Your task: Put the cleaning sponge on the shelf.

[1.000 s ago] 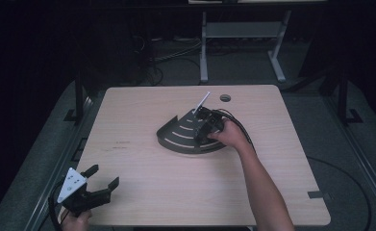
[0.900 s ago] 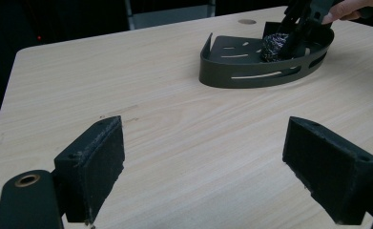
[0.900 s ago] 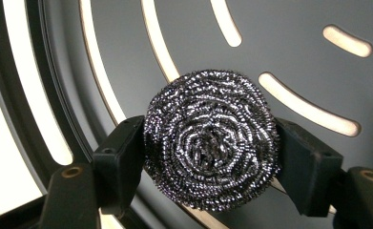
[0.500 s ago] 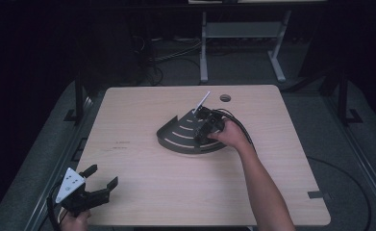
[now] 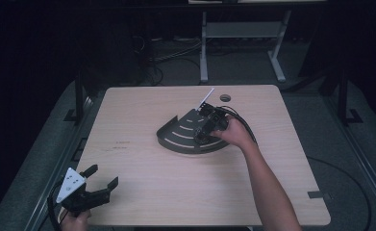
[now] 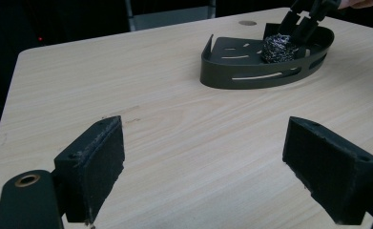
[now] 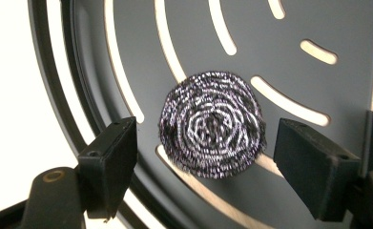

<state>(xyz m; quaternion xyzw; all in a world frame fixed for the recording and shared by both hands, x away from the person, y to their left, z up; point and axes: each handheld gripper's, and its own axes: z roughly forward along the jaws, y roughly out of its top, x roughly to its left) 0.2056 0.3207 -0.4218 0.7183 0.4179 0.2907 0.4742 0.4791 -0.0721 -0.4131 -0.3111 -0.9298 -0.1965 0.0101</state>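
Your right gripper jaws have just been opening, clear of the round steel-wool scourer at frame centre in the dark slotted quarter-round tray; your left gripper jaws gape wide, empty, over the bench.

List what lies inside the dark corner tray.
A steel wool scourer rests on the slotted floor of the tray, between the right gripper's jaws, which have just been opening, pads clear. The floor beneath the scourer is covered.

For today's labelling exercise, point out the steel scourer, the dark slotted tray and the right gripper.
steel scourer (image 7: 212,125), right gripper view, centre of its coil
dark slotted tray (image 6: 251,78), left gripper view, front wall
right gripper (image 7: 205,160), right gripper view, midway between its pads
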